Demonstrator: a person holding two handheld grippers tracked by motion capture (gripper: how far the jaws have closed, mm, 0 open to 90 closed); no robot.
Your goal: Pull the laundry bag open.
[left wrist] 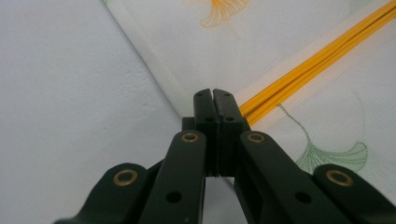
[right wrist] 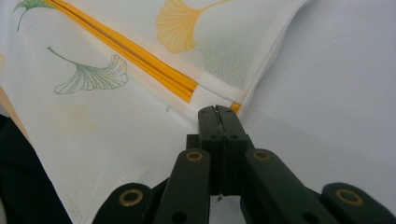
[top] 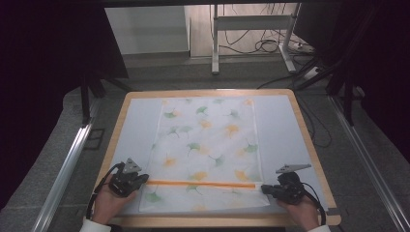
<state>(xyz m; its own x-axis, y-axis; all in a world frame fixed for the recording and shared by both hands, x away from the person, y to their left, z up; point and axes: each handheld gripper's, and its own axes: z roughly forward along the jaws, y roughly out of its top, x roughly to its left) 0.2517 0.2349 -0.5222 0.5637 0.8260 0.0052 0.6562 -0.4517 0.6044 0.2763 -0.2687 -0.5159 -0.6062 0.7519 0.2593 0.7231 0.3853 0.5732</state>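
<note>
A white mesh bag (top: 208,145) printed with green and orange ginkgo leaves lies flat on the table, with an orange zipper (top: 200,183) across its near end. My left gripper (top: 143,180) sits at the zipper's left end, its jaws shut on the bag's side seam (left wrist: 154,70). The zipper (left wrist: 317,60) runs away from the left gripper's tips (left wrist: 212,93). My right gripper (top: 265,188) is at the zipper's right end, and its tips (right wrist: 217,109) are pinched shut on the bag's edge beside the zipper (right wrist: 126,51). A hand holds each gripper.
The bag rests on a pale grey mat (top: 280,125) on a wooden-rimmed table (top: 303,125). Bare mat lies on both sides of the bag. Beyond the table are a metal frame (top: 215,43), floor cables (top: 266,46) and rails (top: 67,164) along each side.
</note>
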